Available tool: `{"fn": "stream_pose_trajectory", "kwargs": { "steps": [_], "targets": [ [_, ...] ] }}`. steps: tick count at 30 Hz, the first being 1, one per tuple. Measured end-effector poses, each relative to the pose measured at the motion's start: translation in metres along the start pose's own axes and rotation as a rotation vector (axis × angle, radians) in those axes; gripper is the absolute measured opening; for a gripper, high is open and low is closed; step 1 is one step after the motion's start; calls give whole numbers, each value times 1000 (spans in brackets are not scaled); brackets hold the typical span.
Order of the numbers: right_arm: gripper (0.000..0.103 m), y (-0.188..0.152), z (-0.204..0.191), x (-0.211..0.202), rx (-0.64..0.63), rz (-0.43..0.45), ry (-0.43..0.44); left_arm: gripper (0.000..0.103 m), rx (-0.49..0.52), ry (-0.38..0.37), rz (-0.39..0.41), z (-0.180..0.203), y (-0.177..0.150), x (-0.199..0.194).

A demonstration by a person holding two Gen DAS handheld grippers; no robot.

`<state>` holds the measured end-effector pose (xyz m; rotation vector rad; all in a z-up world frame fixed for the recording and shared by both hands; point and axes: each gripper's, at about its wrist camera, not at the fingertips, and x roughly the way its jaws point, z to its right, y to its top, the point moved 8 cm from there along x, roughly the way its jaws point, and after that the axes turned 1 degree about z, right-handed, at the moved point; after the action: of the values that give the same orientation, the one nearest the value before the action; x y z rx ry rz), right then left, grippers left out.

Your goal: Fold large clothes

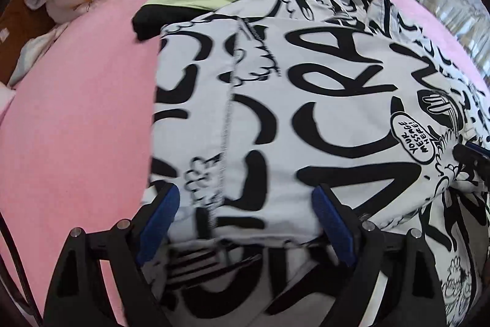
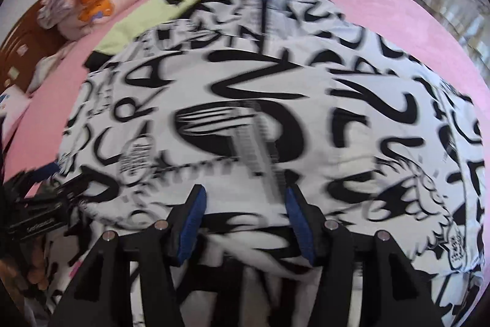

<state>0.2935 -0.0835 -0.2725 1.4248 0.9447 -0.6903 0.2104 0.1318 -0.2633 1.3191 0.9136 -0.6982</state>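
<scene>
Two hand-held grippers were held over the near folded edge of a black-and-white printed garment (image 1: 321, 100) spread on the pink bed (image 1: 76, 127): left hand-held gripper (image 1: 245, 222) and right hand-held gripper (image 2: 245, 219), both spread wide, fabric between the fingers, seemingly ungripped. "YOUR MESSAGE HERE!" could be read.

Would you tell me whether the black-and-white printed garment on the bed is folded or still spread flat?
Partly folded: the printed garment has its near part doubled over itself, the fold edge lying between the open left tool.
</scene>
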Motion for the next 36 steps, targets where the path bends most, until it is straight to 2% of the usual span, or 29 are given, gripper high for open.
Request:
{"fn": "stream_pose_trajectory", "kwargs": {
  "steps": [2, 7, 11, 16, 25, 31, 36],
  "targets": [
    [53, -1, 9, -3, 24, -7, 24, 92, 5, 30, 5, -7, -1, -3],
    [53, -6, 12, -19, 46, 4, 22, 92, -50, 14, -17, -13, -5, -11],
    [53, -8, 12, -44, 76, 46, 35, 92, -45, 11, 6, -11, -3, -29],
    [53, -14, 13, -81, 90, 96, 34, 92, -3, 5, 61, 0, -3, -69],
    [55, -44, 29, -159, 141, 184, 32, 92, -7, -21, 135, 7, -12, -145],
    [55, -72, 38, -208, 168, 246, 25, 93, 0, -26, 201, 7, -35, -200],
    [55, -101, 45, -243, 170, 292, 10, 92, 16, -32, 211, 7, -62, -223]
  ]
}}
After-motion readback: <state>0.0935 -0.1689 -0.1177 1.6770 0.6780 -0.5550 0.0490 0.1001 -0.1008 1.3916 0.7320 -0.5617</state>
